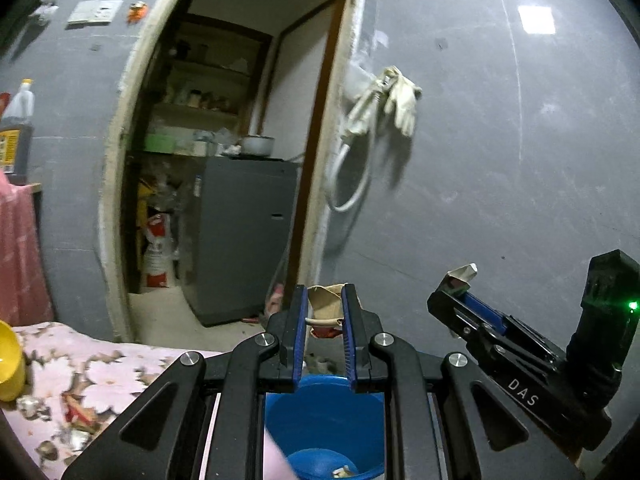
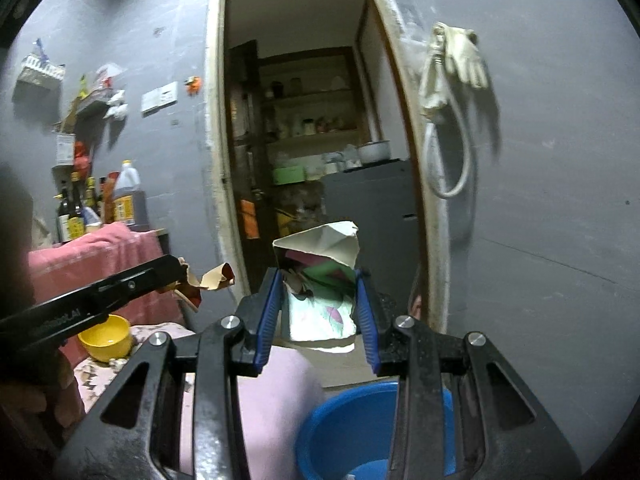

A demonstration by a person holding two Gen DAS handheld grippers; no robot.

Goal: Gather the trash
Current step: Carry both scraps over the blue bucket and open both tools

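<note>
One blue bucket (image 2: 360, 428), scraps inside, carton (image 2: 320, 280) gripped

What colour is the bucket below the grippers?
Blue. The bucket shows best in the right wrist view, though the left wrist view shows its inside too.

Bucket (image 1: 324, 420) below both grippers; bowl (image 1: 10, 364) on bed (image 1: 80, 372), left.

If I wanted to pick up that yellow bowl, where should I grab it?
Probably pinch the yellow bowl by its rim, coming down from above. It sits upright and open on the flowered cloth, so the thin edge is free for one finger inside and one outside; the round wall looks too wide to squeeze.
</note>
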